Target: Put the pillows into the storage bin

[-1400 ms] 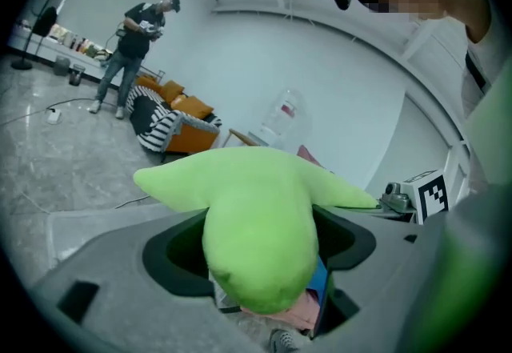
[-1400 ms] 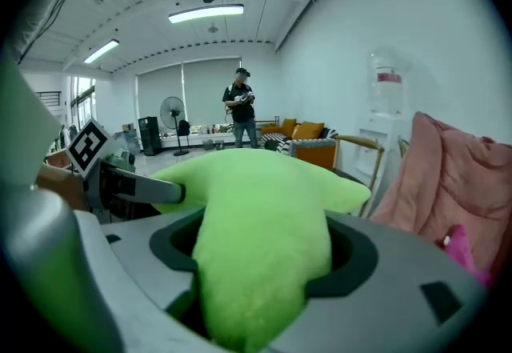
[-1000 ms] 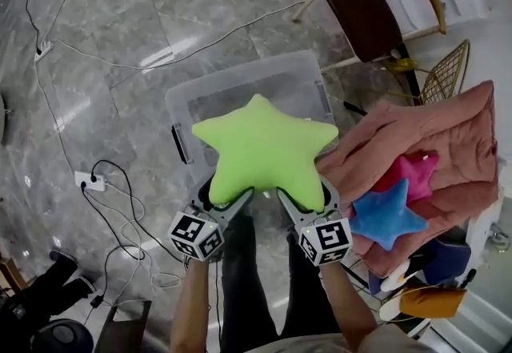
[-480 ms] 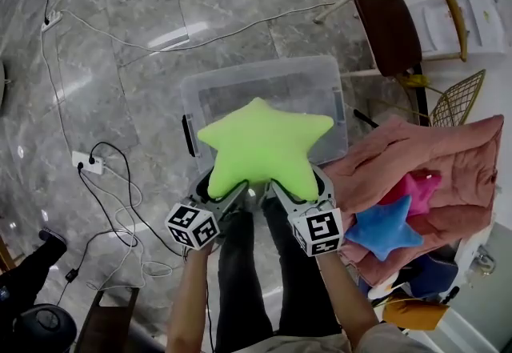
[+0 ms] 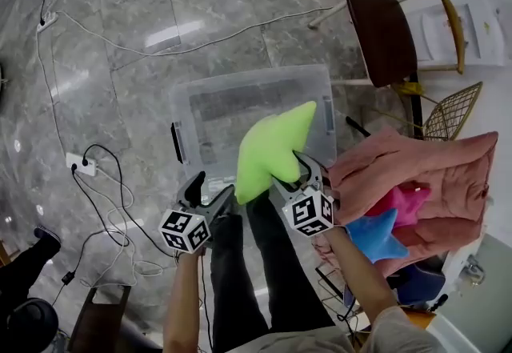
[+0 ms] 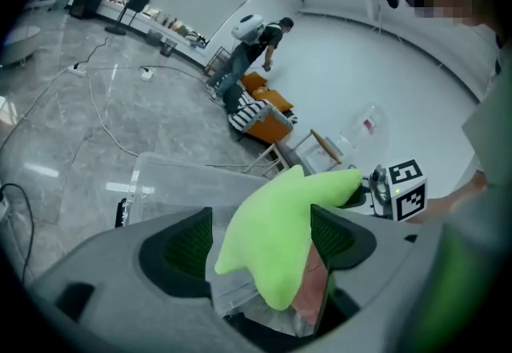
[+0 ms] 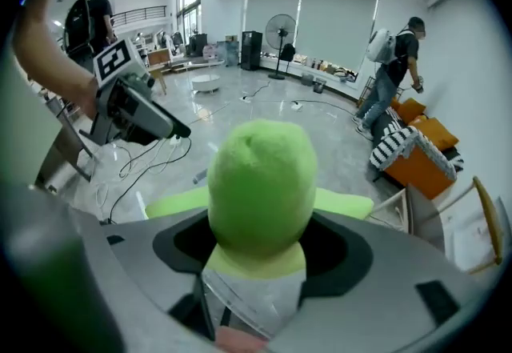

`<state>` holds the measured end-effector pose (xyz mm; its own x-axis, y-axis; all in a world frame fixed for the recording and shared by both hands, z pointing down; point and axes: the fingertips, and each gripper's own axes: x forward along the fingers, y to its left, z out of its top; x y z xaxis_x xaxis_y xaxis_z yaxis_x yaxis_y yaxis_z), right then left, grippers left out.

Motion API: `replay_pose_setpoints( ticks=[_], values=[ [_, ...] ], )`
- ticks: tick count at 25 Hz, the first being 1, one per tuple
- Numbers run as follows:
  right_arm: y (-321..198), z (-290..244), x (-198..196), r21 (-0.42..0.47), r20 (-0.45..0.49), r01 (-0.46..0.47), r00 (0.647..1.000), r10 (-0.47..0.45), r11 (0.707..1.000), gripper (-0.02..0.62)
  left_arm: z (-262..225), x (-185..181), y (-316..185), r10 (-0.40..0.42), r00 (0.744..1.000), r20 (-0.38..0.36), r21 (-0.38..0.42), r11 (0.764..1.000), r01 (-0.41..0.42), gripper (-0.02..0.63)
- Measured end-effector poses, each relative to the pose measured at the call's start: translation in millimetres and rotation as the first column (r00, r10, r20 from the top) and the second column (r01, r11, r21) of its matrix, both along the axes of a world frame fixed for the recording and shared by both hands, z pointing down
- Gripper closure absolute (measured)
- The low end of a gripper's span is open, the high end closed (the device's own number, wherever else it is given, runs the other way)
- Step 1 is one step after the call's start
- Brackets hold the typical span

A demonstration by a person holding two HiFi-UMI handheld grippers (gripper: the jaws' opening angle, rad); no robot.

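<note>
Above the near-right part of the storage bin point(image 5: 212, 107) the green star pillow point(image 5: 268, 151) is held up on edge, not flat. Its long axis is seen running from a low tip by the bin's near rim up to a high tip over the bin's right side. Seen from above, most of the pillow is over the bin's opening, but the low tip appears to overhang the near rim, on the person's side. The pillow is carried by the right tongs point(image 5: 294, 175) only. One star arm stands between their jaws, which are closing on it, and the rest of the pillow lies ahead of them, i.e. toward the bin's centre. The left tongs point(image 5: 212, 190) are held open just outside the bin's near rim, w/ nothing pressed by the pads. The pillow's low tip is close by on their right but looks apart from them. The R hand is thus the nearer one, and the drop is judged to depend on the pillow being carried further in over the bin's middle, so the low tip clears the rim. To the right of the bin, well apart, a blue star pillow point(image 5: 376, 235) and a pink star pillow point(image 5: 402, 203) are seen lying on a pink quilt point(image 5: 416, 159).
</note>
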<state>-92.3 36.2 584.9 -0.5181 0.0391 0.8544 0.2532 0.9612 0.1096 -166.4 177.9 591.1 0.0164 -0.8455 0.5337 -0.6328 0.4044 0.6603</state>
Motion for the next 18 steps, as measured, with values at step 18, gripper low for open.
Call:
replay_pose_setpoints(
  ticks=[18],
  values=[
    [-87.6, 201.8, 40.3, 0.009, -0.345, 0.437, 0.846, -0.407, 0.900, 0.285, 3.7, 36.4, -77.1, 0.144, 0.989, -0.013, -0.006, 0.990, -0.144, 0.233]
  ],
)
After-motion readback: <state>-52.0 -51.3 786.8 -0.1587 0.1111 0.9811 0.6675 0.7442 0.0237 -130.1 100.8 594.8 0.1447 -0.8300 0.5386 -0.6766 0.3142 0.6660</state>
